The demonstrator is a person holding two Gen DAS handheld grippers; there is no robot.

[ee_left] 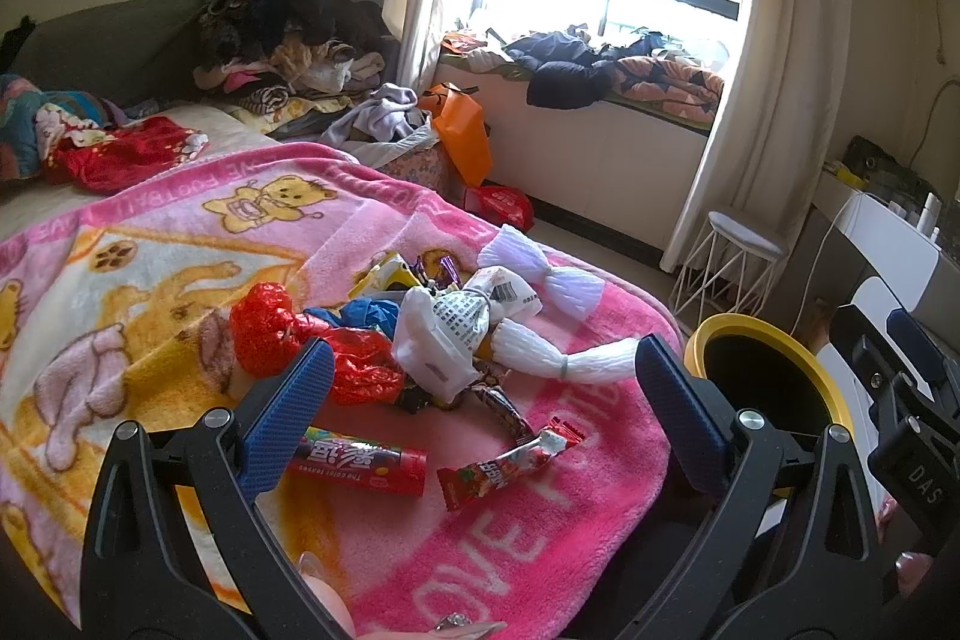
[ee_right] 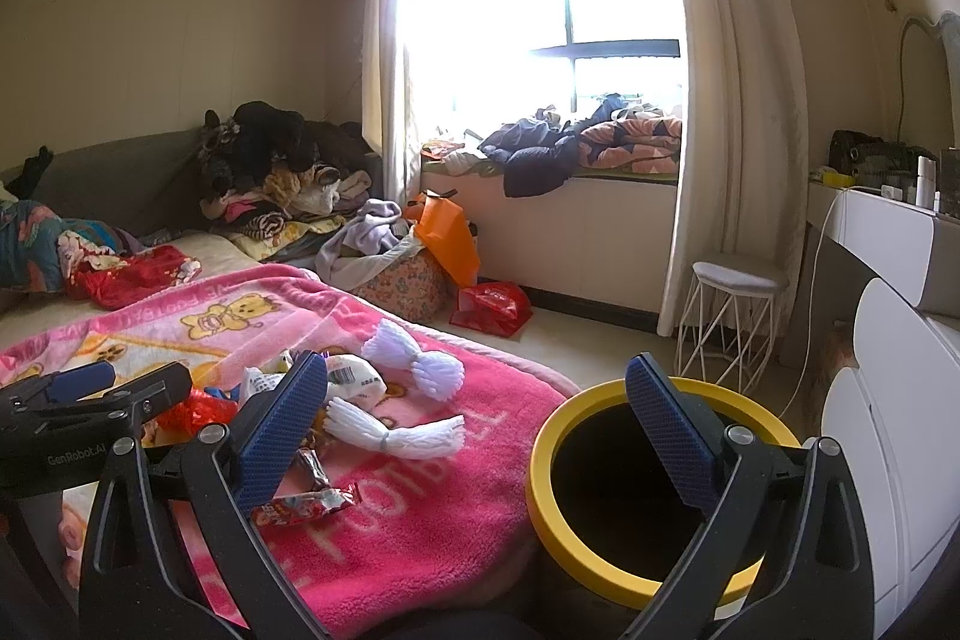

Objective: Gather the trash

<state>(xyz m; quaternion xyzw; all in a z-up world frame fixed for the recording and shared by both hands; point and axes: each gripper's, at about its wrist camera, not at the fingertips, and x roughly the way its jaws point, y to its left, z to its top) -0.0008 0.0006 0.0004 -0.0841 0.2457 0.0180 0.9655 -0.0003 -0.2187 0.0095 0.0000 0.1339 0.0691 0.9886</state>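
Two grippers, left gripper [ee_left: 483,409] and right gripper [ee_right: 477,430], hover spread wide and empty. Wrappers and a red candy tube [ee_left: 360,466] litter the pink blanket [ee_left: 570,520] beside the yellow-rimmed bin [ee_right: 600,574]. Soft fleece may snag during pinching.

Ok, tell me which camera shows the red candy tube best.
The left wrist view: the red candy tube lies in plain sight on the pink blanket, label readable. In the right wrist view I cannot find it among the wrappers.
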